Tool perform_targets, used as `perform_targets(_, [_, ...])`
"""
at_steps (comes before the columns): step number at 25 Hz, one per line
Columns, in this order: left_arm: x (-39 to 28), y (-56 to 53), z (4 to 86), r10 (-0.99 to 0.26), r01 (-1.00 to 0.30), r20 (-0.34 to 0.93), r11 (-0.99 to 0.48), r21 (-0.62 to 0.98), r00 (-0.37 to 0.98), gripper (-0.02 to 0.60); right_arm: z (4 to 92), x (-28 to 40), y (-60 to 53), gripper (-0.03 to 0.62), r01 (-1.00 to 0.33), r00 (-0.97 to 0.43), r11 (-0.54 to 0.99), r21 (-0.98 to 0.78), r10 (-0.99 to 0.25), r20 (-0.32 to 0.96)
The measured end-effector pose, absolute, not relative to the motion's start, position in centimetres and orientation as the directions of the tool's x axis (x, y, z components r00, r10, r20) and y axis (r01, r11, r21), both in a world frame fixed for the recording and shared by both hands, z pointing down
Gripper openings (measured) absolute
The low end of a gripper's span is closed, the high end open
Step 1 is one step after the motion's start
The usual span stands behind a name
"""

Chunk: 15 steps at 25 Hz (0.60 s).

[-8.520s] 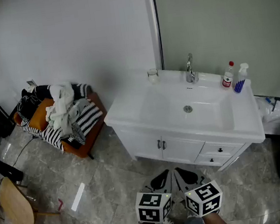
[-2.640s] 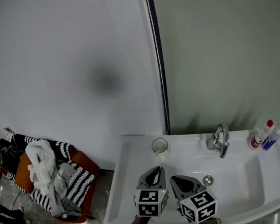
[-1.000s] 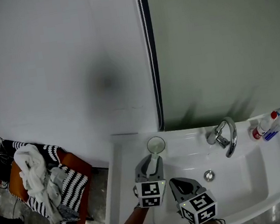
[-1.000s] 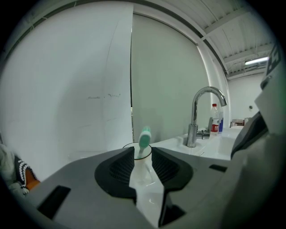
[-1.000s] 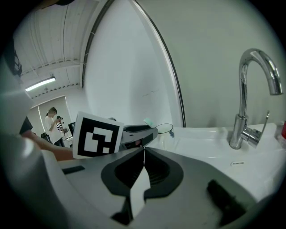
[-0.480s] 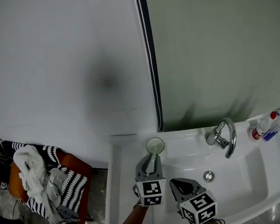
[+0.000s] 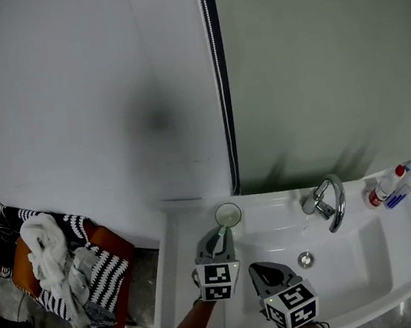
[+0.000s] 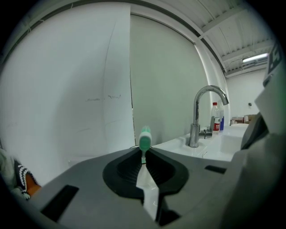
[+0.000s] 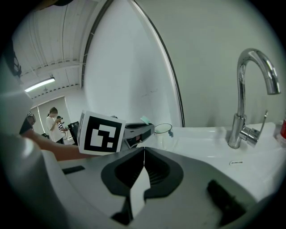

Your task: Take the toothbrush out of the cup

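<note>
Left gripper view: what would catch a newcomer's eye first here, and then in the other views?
The green-headed toothbrush sticks up between the tips of the left gripper, whose jaws are closing on its neck, by the glass cup at the back left corner of the sink. The right gripper hangs shut and empty beside it.

One white ceramic washbasin; one curved chrome tap at its far edge; one clear glass cup; one green-headed toothbrush. Two plastic bottles at far right: a red-capped white bottle, a blue bottle; one clothes-heaped orange chair at left.
</note>
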<state>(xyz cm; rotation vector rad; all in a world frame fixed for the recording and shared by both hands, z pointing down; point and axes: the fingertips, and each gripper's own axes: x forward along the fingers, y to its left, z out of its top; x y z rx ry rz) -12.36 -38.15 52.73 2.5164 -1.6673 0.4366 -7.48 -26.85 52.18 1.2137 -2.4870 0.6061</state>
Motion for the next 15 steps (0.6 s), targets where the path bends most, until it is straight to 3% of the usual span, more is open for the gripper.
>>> perform_targets(15, [-13.0, -37.5, 49.9, -0.906, -0.922, 0.232, -0.38, -0.076, 0.354, 0.035, 51.0, -7.7, -26.1, 0.012, -0.796, -0.598, 0.563, -0.22, -0.679, 0.426])
